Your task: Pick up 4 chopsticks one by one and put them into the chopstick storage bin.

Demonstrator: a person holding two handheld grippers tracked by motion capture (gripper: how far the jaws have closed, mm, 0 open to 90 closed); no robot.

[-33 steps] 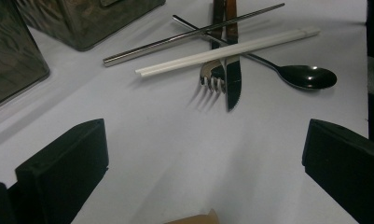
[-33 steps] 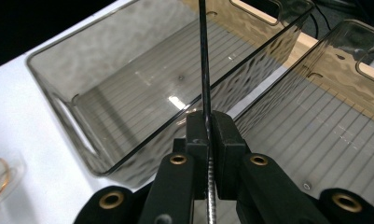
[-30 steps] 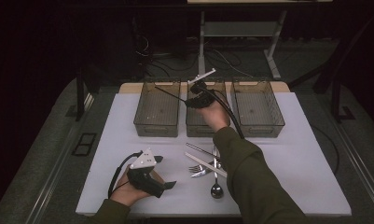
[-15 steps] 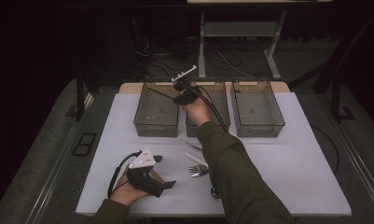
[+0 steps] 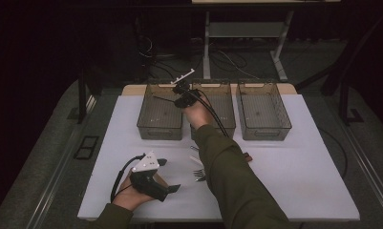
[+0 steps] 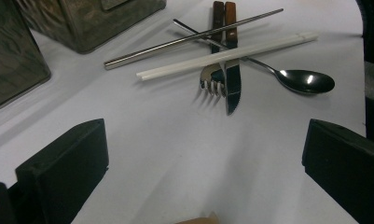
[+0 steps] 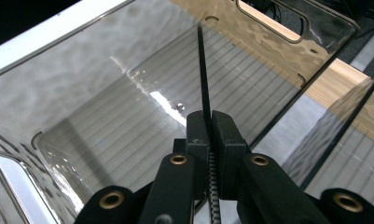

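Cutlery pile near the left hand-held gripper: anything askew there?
Yes. The silver chopsticks and white chopsticks lie crossed over the fork, knife and spoon in a loose heap.

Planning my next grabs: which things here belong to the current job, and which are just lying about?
In the job: right gripper, black stick it clamps, left bin beneath.
Lying about: fork, knife, spoon, metal chopsticks, white chopsticks, middle bin, right bin, open left gripper.

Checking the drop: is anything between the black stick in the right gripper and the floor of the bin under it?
Nothing visible. The right gripper holds the thin black stick over the left bin, whose ribbed floor below looks bare.
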